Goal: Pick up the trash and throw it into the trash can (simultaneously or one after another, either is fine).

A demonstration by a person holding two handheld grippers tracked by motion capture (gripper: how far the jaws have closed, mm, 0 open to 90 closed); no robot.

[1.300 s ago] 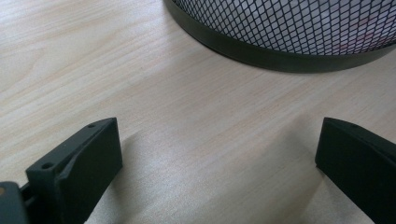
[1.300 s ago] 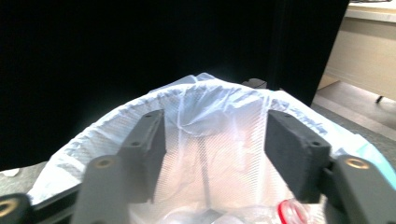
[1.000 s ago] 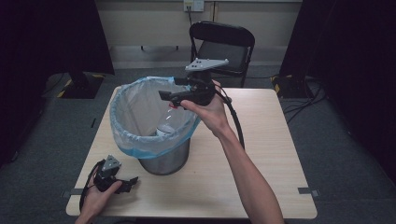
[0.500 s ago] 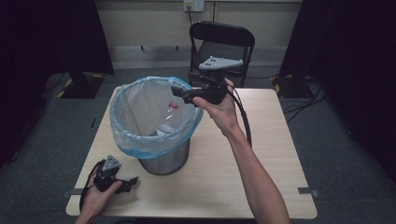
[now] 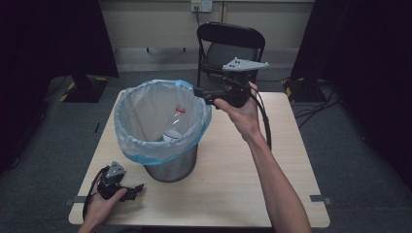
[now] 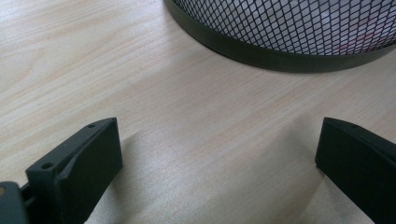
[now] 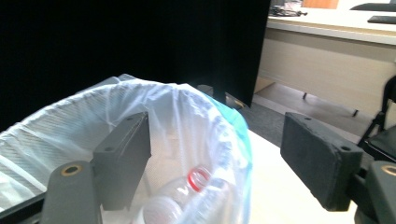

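Since the bottle (image 5: 173,127) already lies inside the bin (image 5: 163,128), the step in hand looks like pulling the right gripper (image 5: 201,93) away; it is best lifted straight back so it does not snag the bag (image 5: 204,124). From the high view, I count one bin, one bottle and two grippers on one tabletop (image 5: 233,179). The left gripper (image 5: 131,191) rests near the bin's base.

From the left gripper view, its jaws stand wide apart, holding nothing, with the bin's mesh (image 6: 299,21) just ahead.

From the right gripper view, its jaws gape open and empty above the bin's rim, the bottle (image 7: 187,196) below.
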